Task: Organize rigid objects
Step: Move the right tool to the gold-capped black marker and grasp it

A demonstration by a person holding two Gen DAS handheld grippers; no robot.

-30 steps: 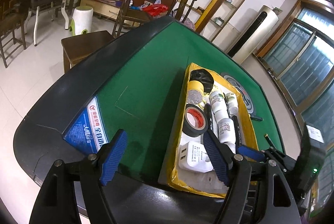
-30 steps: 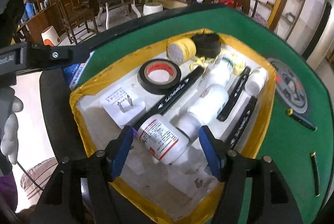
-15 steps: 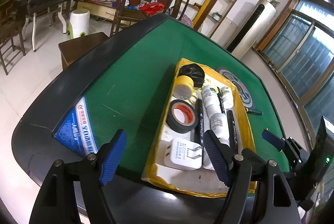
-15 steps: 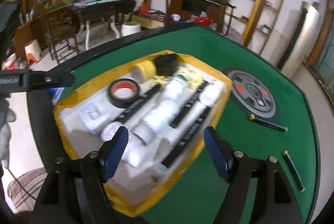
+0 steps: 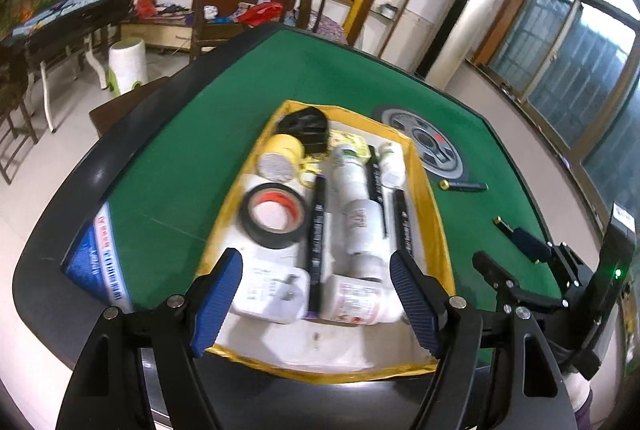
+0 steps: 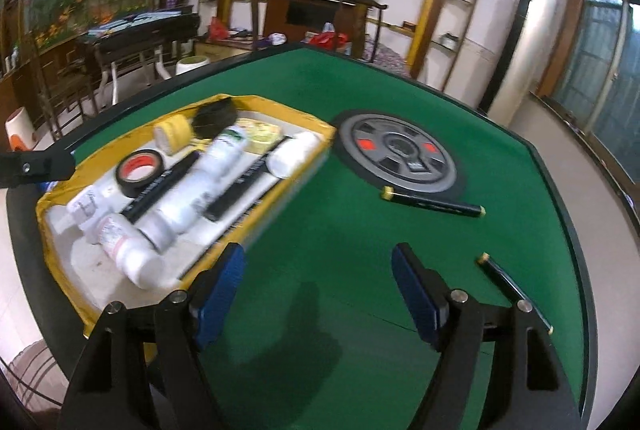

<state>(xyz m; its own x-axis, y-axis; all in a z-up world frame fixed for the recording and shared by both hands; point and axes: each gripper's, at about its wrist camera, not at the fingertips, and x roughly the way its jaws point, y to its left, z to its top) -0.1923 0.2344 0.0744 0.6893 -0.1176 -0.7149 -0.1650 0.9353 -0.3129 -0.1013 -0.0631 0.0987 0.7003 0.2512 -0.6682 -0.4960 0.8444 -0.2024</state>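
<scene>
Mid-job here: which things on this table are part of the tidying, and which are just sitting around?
Job items:
yellow tray
two black pens on the felt
tape roll, bottles, markers in the tray

Just lying about:
round grey dial
blue sticker

a yellow-rimmed tray (image 5: 434,226) with a white floor lies on the green table, packed with rigid things. in its far corner sits a black roll (image 5: 306,123), with a yellow tape roll (image 5: 280,155) just nearer; nearer again lies a black tape roll with a red core (image 5: 274,216), flat. a white plug adapter (image 5: 272,290) lies in the tray's near left corner. white bottles (image 5: 360,222) lie on their sides along the middle, black markers (image 5: 318,230) lying lengthwise between them. outside the tray, on its right, two black pens (image 6: 434,203) with gold ends lie on the felt, well apart
</scene>
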